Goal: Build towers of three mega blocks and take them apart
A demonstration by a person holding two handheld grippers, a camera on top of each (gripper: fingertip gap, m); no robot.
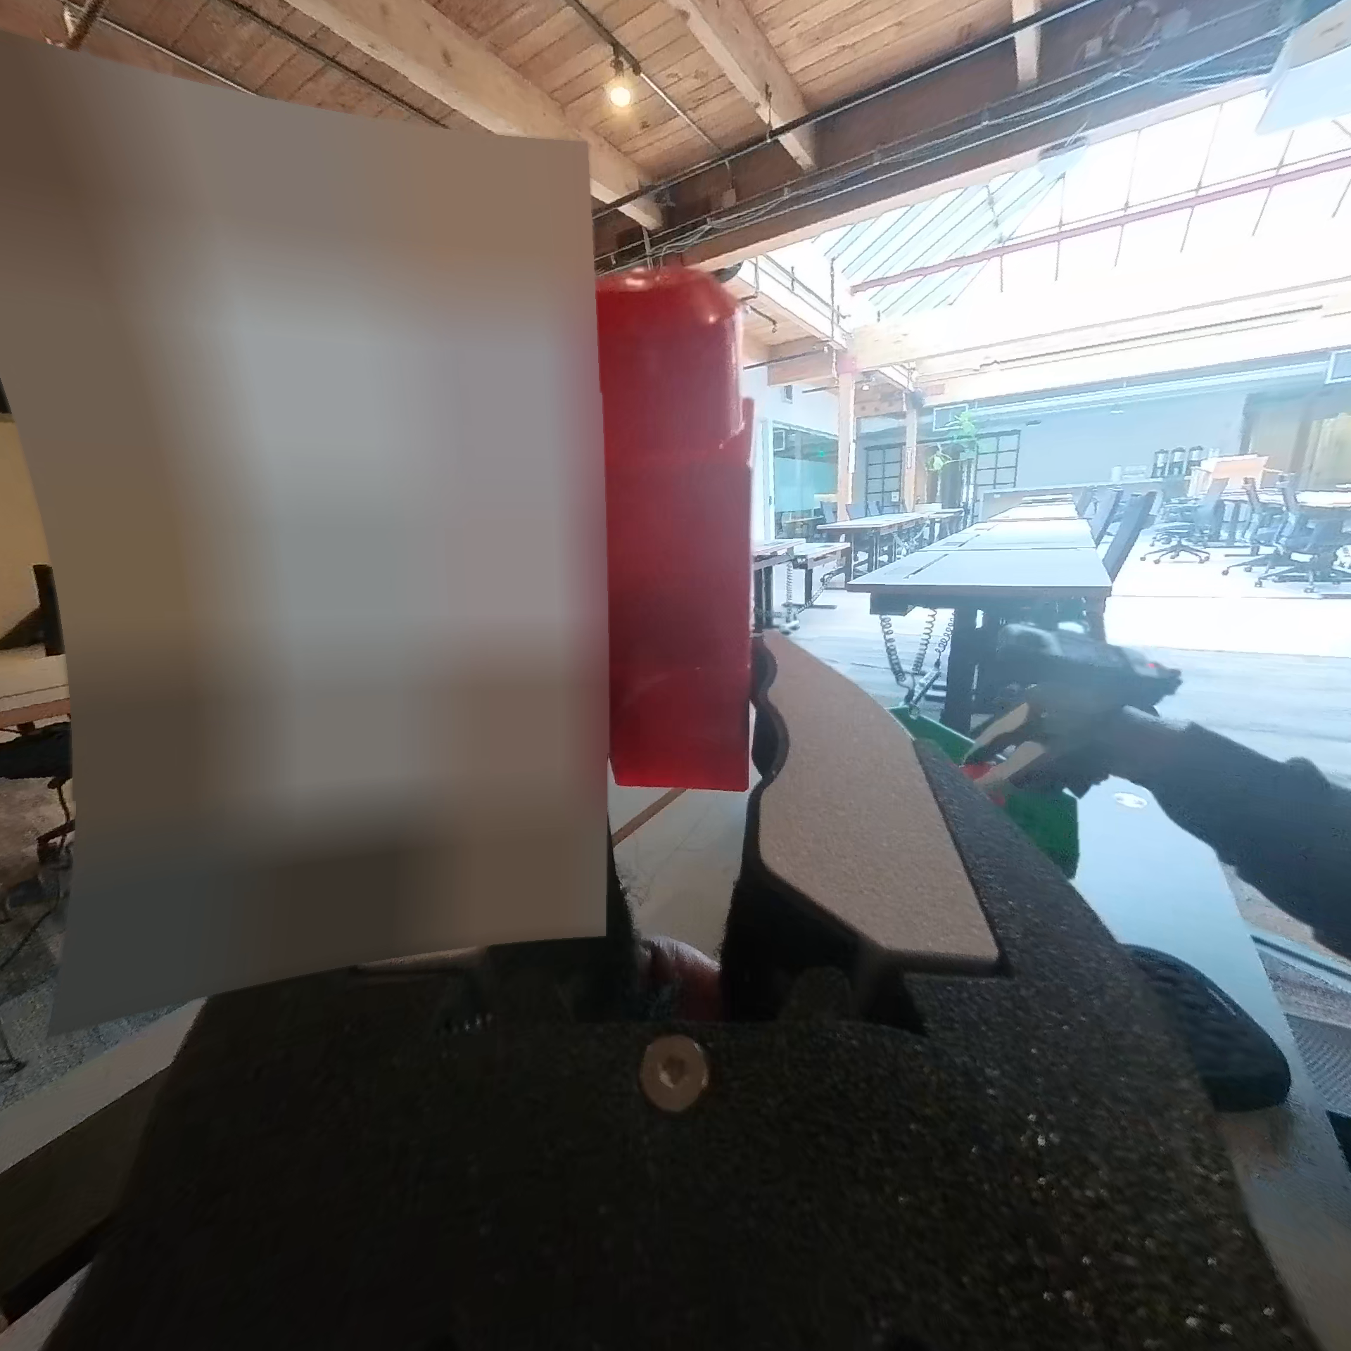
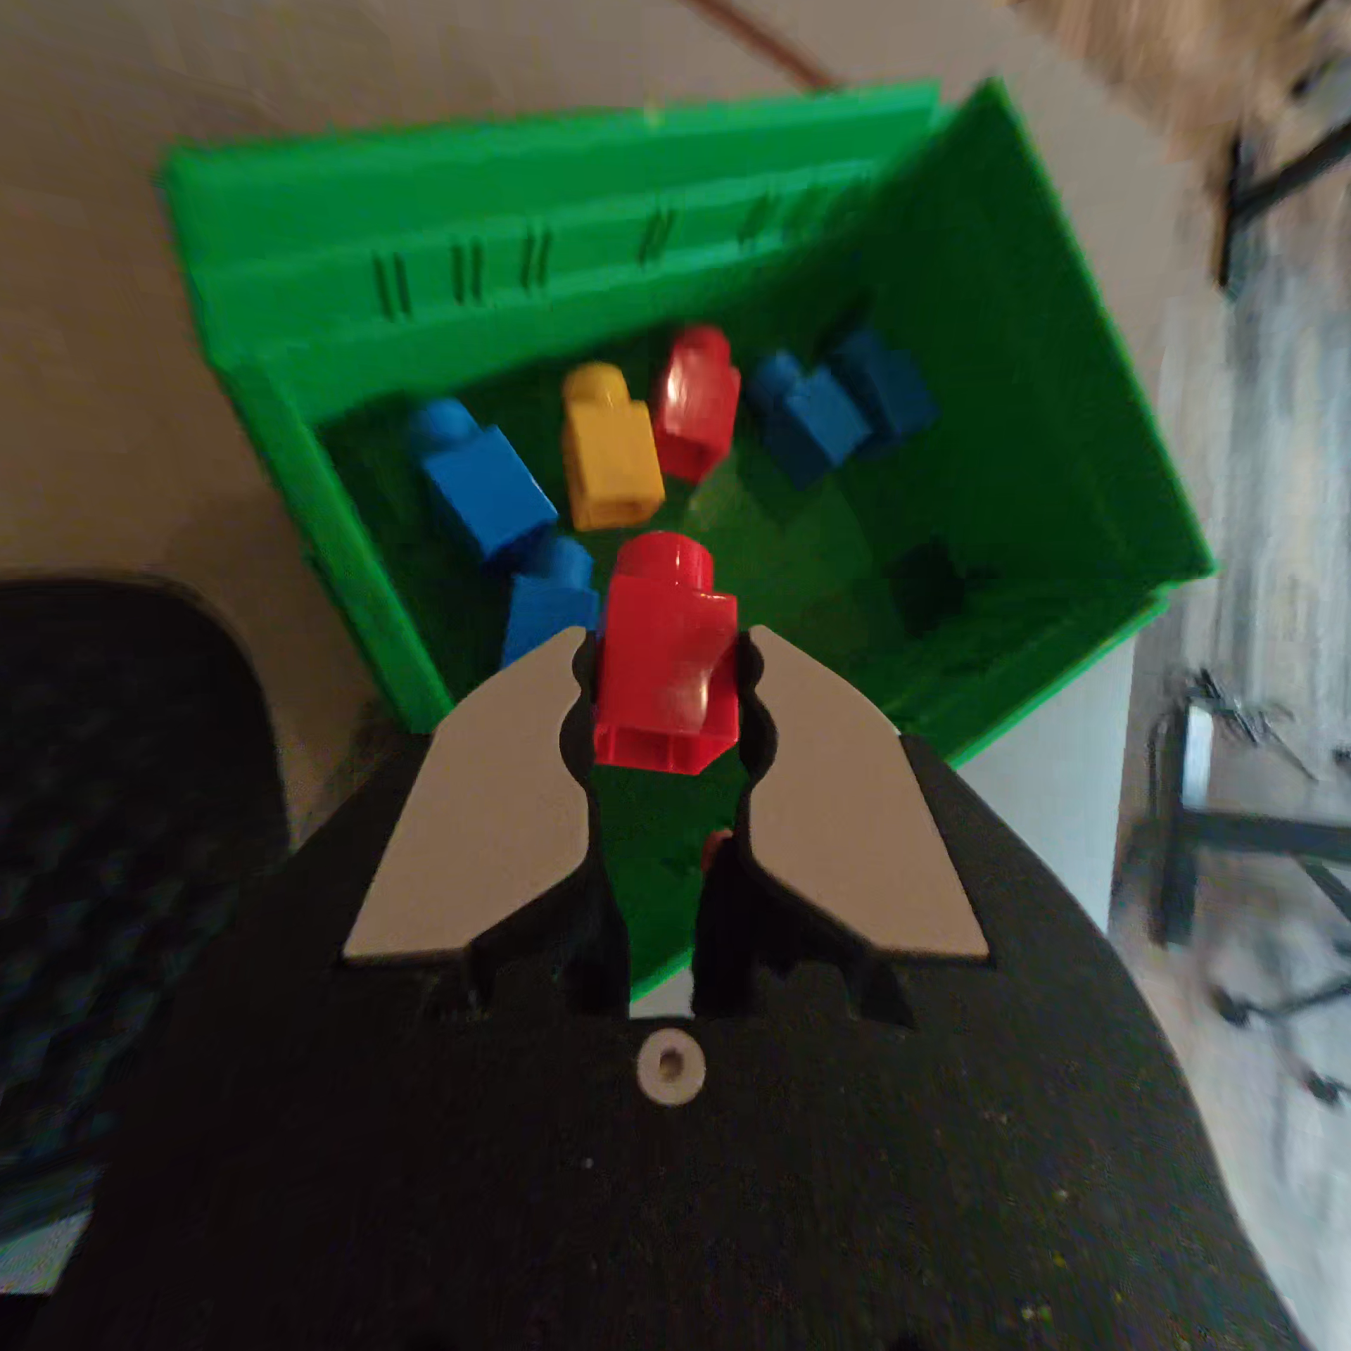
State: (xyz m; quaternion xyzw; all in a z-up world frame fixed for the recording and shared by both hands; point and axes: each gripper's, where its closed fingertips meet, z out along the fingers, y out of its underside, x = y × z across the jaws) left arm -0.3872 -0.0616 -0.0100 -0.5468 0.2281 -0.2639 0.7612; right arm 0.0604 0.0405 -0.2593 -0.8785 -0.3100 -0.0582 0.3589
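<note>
In the left wrist view my left gripper [image 1: 680, 694] is shut on a red mega block [image 1: 672, 526], held upright in the air with its stud on top. A blurred patch hides its left finger. My right gripper [image 2: 667, 643] is shut on another red block [image 2: 669, 658], stud pointing away, above the green bin [image 2: 512, 219]. Loose in the bin lie several blue blocks [image 2: 479, 475], a yellow block [image 2: 607, 449] and a red block [image 2: 694, 402]. The right gripper [image 1: 1023, 738] also shows far off in the left wrist view, over the bin [image 1: 1045, 819].
The bin stands on a white table [image 1: 1170, 877] near its edge. A black rounded object [image 2: 110, 767] lies beside the bin. Rows of desks [image 1: 987, 570] and office chairs fill the room beyond. There is about 50 centimetres between the tips of the two grippers.
</note>
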